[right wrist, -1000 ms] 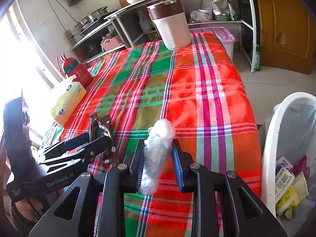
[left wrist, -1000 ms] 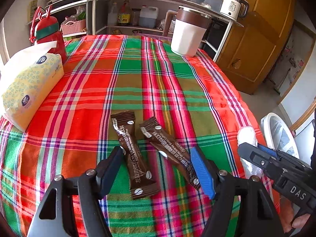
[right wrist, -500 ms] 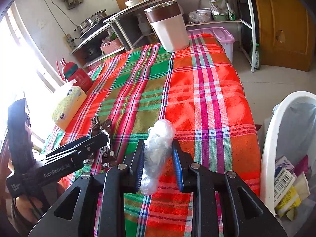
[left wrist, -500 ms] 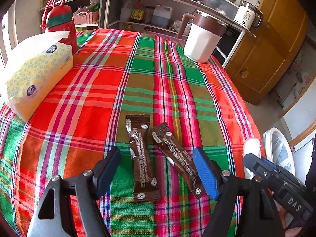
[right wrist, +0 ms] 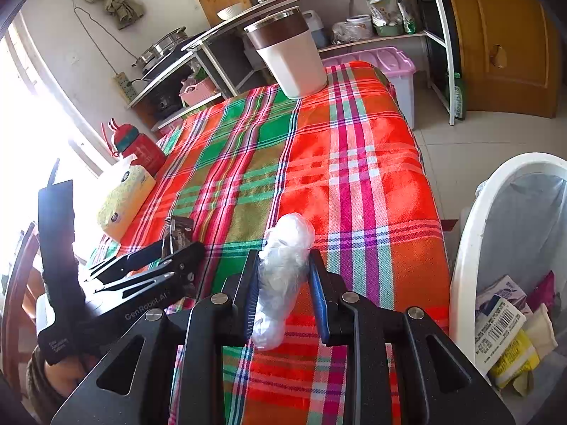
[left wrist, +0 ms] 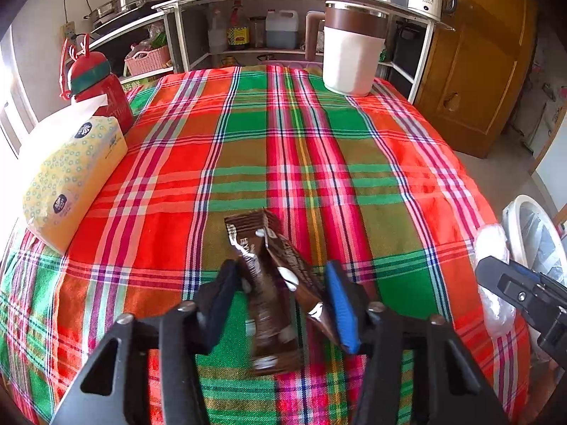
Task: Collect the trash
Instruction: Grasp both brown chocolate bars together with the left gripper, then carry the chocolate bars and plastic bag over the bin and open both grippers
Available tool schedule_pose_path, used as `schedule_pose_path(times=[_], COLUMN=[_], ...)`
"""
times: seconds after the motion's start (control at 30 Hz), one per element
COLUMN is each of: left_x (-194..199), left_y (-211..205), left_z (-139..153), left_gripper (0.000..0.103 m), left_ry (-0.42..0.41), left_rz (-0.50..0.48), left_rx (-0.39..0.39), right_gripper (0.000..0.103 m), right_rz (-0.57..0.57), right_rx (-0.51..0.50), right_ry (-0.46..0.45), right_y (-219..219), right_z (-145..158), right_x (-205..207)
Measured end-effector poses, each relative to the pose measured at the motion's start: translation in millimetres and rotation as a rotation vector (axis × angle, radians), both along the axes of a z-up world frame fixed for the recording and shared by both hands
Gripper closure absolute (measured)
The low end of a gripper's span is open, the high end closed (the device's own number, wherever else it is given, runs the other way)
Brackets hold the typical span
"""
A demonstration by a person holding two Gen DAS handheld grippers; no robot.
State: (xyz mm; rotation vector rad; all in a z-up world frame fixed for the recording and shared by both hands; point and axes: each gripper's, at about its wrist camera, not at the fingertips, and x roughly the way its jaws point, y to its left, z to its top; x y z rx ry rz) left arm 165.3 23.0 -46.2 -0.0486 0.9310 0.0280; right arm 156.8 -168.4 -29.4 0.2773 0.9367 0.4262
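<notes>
Two brown snack wrappers (left wrist: 273, 304) lie near the front of the plaid tablecloth (left wrist: 283, 141). My left gripper (left wrist: 281, 271) is closing on them: both pads touch, and the wrappers are squeezed together and tented upward. The right wrist view shows the same wrappers (right wrist: 179, 230) at the left gripper's (right wrist: 166, 253) tips. My right gripper (right wrist: 283, 258) is shut on a crumpled wad of clear plastic (right wrist: 287, 248), held above the table's right side. In the left wrist view that plastic wad (left wrist: 490, 241) and the right gripper (left wrist: 496, 271) appear at the far right.
A white trash bin (right wrist: 467, 248) with a liner and several bits of packaging stands on the floor right of the table. On the table are a yellow tissue pack (left wrist: 71, 177), a red bottle (left wrist: 95, 85) and a white-and-brown jug (left wrist: 352, 56). Shelves stand behind.
The left gripper's jaws have come together on the two brown wrappers, pushing them against each other and lifting their far ends. The right gripper keeps still with the plastic wad.
</notes>
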Motion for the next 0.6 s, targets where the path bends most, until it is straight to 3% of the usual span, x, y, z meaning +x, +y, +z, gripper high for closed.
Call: schedule_pose_path(times=[0.1,0.23,0.6], left_x=[-3,-7,-25], left_y=[2,7,2], left_z=[1,3,23], left_gripper=[0.071,0.073,0.073], left_ry=[-0.008,-0.014,-0.075], left_rz=[-0.013,-0.03,-0.085], left_rx=[-0.028,-0.102,-0.132], right_gripper=[0.075,0.075,0.075], right_rz=[0.002,-0.003,-0.018], right_rx=[0.001,0.0,0.001], right_ry=[-0.004,-0.004,-0.029], right_y=[-1,-1,-4], right_z=[1,1,9], right_x=[-1,-4,-14])
